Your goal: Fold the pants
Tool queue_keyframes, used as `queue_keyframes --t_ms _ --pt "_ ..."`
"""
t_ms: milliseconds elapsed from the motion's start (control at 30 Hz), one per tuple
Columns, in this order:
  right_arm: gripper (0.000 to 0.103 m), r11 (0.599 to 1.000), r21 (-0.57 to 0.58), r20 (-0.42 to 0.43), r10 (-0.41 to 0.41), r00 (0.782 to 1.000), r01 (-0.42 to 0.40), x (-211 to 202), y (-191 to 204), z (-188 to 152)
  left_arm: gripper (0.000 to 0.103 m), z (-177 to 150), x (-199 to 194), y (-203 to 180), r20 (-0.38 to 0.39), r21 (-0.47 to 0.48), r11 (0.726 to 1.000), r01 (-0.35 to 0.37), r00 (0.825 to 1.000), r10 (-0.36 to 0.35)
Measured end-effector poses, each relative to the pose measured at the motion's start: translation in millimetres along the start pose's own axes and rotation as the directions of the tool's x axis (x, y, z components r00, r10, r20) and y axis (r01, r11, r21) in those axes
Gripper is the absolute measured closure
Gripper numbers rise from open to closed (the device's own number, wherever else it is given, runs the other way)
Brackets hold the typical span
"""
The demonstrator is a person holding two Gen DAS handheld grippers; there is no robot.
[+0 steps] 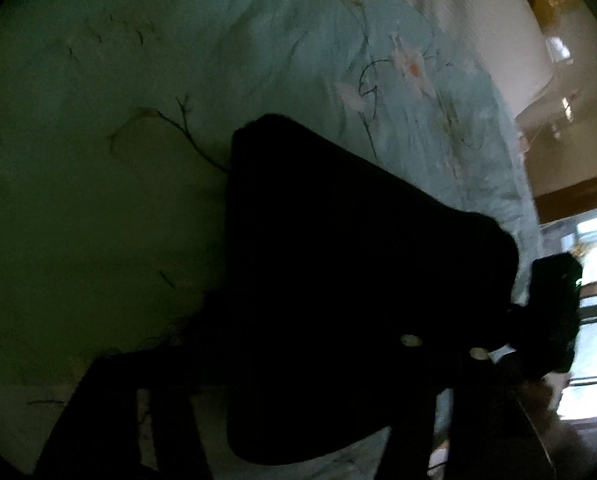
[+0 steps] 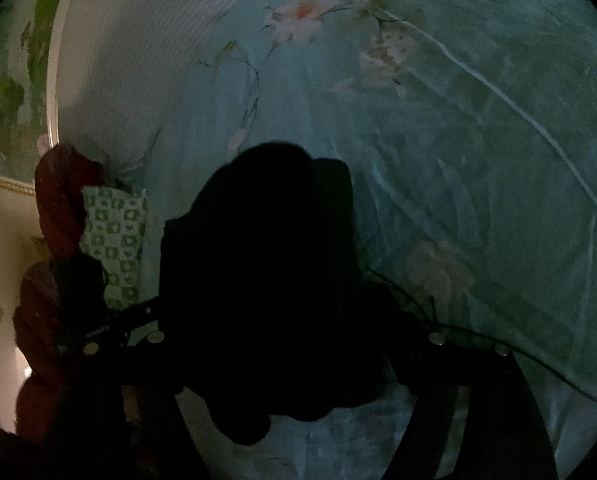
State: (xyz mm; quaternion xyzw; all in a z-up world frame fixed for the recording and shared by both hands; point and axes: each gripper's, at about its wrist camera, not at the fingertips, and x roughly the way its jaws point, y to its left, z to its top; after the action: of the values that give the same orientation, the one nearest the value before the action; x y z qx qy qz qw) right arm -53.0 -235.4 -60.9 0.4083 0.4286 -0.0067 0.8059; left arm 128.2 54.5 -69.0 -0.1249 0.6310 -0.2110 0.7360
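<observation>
The black pants (image 1: 338, 220) lie as a folded dark bundle on a pale teal flowered bedsheet (image 1: 118, 140). In the left wrist view they fill the gap between the fingers of my left gripper (image 1: 294, 336). The right wrist view shows the same pants (image 2: 266, 220) filling the gap of my right gripper (image 2: 294, 336). Both pairs of fingers stand wide apart. The picture is too dark to show whether the pads press on the cloth. The right gripper's black body (image 1: 554, 292) shows at the pants' right end, and the left gripper (image 2: 86, 320) at their left end.
A red sleeve (image 2: 58, 208) holds the left gripper. A green-and-white patterned cushion (image 2: 116, 240) lies by the bed's edge. A white ribbed cover (image 2: 130, 60) lies at the far end of the sheet (image 2: 478, 140). Floor and a bright doorway (image 1: 594, 280) lie past the bed.
</observation>
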Motion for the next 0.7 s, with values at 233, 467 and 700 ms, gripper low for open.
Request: queue_keyframes --t_ms 233,467,700 --pt "0.055 0.998 -0.058 0.007 0.007 1.000 -0.007 -5 16 -1 0.071 -4 -10 -6 0.036 0.026 0.999 0.021 0.999 -0.022" --pt "0.059 0.992 -0.120 0.031 0.053 0.998 -0.049 -19 48 8 0.073 -1 -46 -12 0.124 0.031 0.999 0.021 0.992 -0.024" --pt "0.059 0.975 -0.202 0.022 0.101 0.995 -0.094 0 90 31 0.073 14 -88 3 0.226 -0.002 1.000 -0.016 0.974 0.016"
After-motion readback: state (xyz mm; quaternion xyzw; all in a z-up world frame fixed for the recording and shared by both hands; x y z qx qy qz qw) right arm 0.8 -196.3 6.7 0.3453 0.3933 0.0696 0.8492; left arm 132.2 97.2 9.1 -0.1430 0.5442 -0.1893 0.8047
